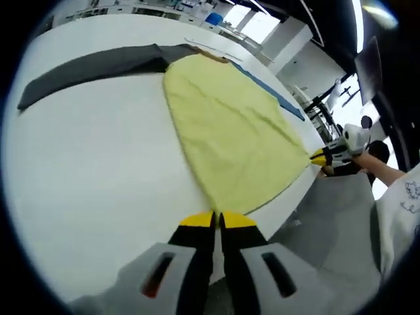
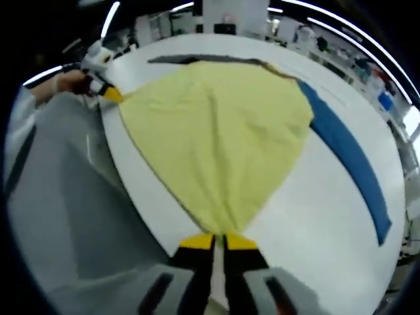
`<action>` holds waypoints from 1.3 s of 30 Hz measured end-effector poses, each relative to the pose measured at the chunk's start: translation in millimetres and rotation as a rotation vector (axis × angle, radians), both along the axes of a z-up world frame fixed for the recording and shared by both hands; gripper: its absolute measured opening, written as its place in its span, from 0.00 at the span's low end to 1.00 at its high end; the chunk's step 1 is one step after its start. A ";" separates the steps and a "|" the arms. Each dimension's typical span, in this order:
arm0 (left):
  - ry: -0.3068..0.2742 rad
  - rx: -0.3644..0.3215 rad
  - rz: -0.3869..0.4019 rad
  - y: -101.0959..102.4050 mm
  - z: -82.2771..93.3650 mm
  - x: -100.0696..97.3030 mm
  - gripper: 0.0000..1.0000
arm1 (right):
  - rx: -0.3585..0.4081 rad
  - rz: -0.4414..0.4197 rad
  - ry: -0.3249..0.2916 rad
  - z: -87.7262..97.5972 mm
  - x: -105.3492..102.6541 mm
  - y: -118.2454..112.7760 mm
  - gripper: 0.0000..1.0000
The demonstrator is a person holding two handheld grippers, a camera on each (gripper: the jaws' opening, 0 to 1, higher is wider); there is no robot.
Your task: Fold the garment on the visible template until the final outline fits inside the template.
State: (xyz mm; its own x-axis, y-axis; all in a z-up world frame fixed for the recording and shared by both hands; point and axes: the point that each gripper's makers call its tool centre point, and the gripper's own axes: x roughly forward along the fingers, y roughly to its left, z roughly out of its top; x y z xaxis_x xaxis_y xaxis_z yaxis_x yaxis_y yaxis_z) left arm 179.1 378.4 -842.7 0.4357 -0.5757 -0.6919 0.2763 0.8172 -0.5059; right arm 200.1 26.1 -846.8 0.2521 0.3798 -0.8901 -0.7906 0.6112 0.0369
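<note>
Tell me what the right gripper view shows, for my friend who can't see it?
The right gripper, its fingers shut, pinches one corner of a yellow garment spread across a white table. The left gripper grips the far corner at the table's edge. A blue strip lies beside the garment and a dark strip beyond it.

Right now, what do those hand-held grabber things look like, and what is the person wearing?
Each gripper, left gripper and right gripper, has two black jaws with yellow tips, set in a pale grey body with dark slots. The person wears a white sleeve with a small dark print.
</note>
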 end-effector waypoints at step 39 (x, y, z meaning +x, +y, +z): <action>-0.423 0.020 0.039 14.9 78.0 62.5 0.99 | 0.296 -0.643 -0.310 74.3 126.5 -118.4 0.99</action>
State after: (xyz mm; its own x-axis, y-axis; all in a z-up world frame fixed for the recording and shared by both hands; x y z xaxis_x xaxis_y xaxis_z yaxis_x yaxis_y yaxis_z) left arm 241.6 393.3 -764.7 0.7044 -0.5414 -0.4589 0.4250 0.8396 -0.3383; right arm 326.6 -92.3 -772.5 0.7250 0.2853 -0.6269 -0.2842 0.9530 0.1051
